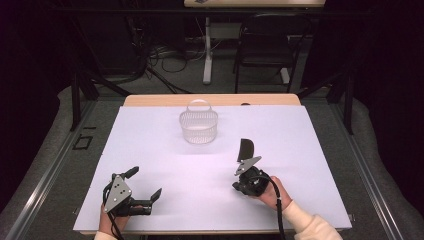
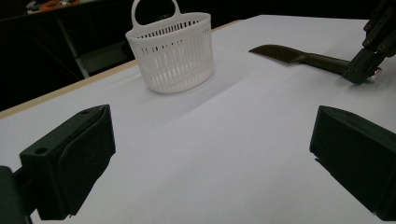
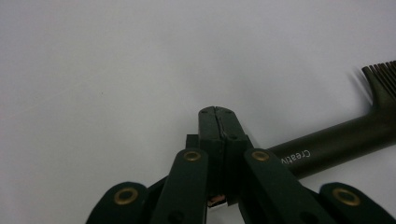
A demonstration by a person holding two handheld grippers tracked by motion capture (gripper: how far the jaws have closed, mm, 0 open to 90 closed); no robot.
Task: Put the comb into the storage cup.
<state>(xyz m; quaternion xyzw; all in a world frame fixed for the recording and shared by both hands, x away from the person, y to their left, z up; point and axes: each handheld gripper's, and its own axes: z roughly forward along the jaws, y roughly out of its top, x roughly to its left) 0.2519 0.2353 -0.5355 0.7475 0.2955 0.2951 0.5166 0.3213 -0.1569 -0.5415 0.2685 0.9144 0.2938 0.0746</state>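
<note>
We hold right gripper (image 3: 215,112) jaws together, empty, tip down beside comb (image 3: 336,140) handle. Left gripper (image 2: 205,154) jaws apart, idle. Next, likely: open right, straddle handle, carry toward basket (image 1: 199,125) ahead.

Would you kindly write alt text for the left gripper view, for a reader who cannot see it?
Two black open jaws of the left gripper frame a white table. Beyond stands a white slotted basket with a handle; to its right lies a dark comb, the right gripper at its handle end.

Comb handle (image 3: 327,147) reads "Creativ", rest hidden.
</note>
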